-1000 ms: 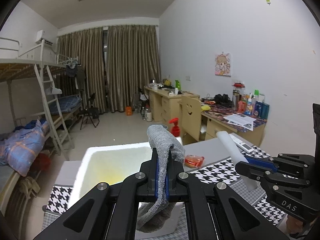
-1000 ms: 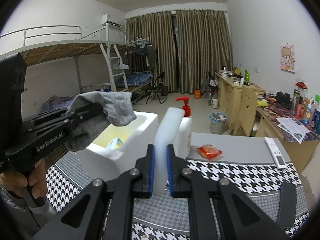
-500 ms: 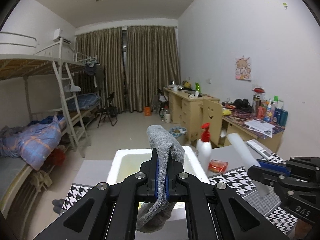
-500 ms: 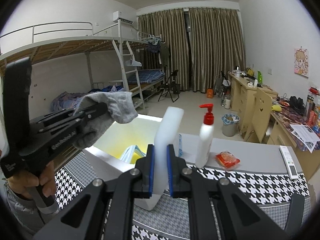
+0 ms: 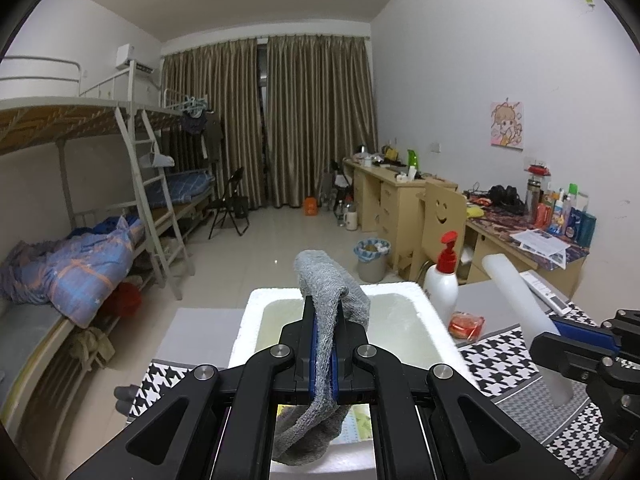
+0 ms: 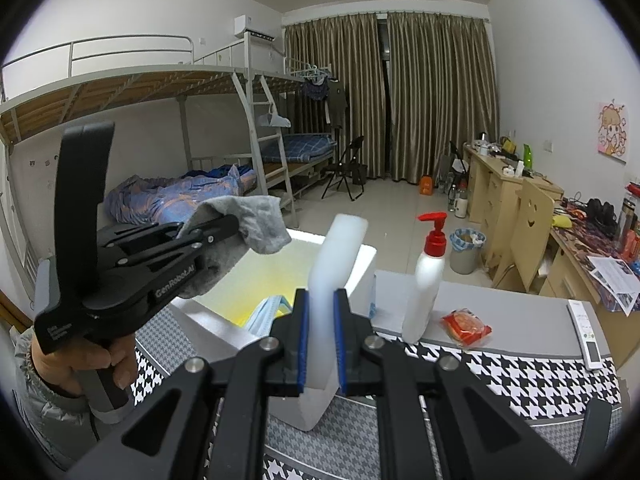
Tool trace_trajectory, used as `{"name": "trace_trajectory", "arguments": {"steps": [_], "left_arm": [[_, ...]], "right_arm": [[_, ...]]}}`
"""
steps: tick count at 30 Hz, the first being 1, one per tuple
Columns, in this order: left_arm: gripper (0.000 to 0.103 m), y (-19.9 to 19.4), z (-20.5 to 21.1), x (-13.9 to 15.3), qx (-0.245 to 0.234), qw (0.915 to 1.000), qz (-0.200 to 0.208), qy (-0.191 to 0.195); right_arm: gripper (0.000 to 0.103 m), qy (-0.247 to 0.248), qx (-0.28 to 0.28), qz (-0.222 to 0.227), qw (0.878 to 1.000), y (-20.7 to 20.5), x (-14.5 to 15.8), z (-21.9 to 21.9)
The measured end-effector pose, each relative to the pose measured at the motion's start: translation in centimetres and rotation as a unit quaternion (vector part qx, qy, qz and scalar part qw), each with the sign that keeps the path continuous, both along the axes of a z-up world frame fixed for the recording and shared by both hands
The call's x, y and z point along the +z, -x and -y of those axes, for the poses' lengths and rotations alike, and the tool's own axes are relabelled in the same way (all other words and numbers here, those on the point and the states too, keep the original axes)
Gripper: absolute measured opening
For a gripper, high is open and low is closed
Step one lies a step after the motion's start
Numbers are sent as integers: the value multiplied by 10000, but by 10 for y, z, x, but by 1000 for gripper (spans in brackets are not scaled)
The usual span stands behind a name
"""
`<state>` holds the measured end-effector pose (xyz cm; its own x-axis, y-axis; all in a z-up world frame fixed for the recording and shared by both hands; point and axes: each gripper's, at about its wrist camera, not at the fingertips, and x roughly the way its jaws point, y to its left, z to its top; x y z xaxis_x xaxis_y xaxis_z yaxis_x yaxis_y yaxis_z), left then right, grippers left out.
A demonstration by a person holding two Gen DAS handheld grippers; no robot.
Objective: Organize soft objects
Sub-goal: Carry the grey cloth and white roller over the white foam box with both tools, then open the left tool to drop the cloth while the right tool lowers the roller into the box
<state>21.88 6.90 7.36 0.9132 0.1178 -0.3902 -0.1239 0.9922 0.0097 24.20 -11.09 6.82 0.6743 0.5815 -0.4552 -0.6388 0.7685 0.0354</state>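
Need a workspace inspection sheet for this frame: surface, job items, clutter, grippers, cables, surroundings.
Surface: table under a houndstooth cloth, grey at the far end.
Job's things: grey sock and white foam block both held; white foam box open, a blue face mask inside.
Clutter: pump bottle, red snack packet, remote on the table.
Grippers: left gripper shut on the sock over the box; right gripper shut on the foam block.
Cables: nothing seen on the table.
Surroundings: bunk beds, curtains, desks, waste bin.
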Motion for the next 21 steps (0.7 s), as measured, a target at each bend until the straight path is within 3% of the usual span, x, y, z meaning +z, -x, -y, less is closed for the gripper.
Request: {"name": "trace_trajectory", "arguments": {"steps": [5, 7, 9, 11, 14, 21], "left_arm": [[7, -14, -4, -7, 9, 9997, -232, 0], [17, -14, -8, -9, 47, 9996, -271, 17], [65, -11, -9, -9, 41, 9997, -231, 44], [81, -7, -12, -7, 104, 9999, -117, 74], [82, -2, -12, -4, 151, 9999, -53, 48], [98, 12, -15, 1, 290, 9995, 109, 27]], "right_arm": [[15, 61, -21, -6, 10000, -3, -1, -3], [15, 72, -16, -7, 10000, -3, 0, -5], [15, 79, -20, 4, 10000, -3, 1, -6], [15, 98, -20, 7, 9999, -3, 0, -6], [15, 99, -7, 18, 9999, -4, 1, -7], [16, 119, 60, 32, 9999, -3, 2, -13]]}}
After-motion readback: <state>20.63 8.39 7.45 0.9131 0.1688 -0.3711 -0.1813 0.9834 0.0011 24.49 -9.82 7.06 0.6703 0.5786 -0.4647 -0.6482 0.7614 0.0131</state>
